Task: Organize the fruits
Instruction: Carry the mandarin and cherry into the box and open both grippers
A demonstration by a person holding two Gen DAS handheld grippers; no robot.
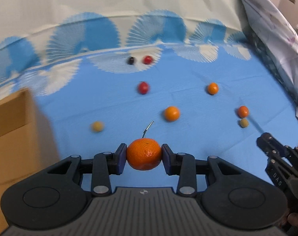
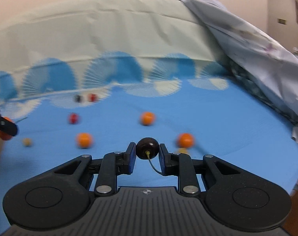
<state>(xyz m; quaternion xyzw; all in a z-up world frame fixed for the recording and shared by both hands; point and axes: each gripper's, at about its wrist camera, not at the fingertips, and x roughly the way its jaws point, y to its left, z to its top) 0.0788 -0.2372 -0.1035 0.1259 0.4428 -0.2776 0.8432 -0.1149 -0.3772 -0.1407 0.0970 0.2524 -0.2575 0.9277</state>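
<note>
Left gripper [image 1: 144,156] clamped a tangerine [image 1: 144,154] across its middle above the blue sheet [image 1: 109,102]; firm, light. Right gripper [image 2: 147,151] pinched 1 dark cherry [image 2: 147,151], smooth, bruisable, slippery.

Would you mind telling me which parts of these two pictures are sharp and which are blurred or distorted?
Left wrist view: the left gripper and its tangerine are sharp; the loose fruit, the cardboard box and the blue cloth are smeared, and the cloth's edge bows from the fisheye. Right wrist view: the right gripper and its dark cherry are crisp; everything beyond is streaked.
</note>
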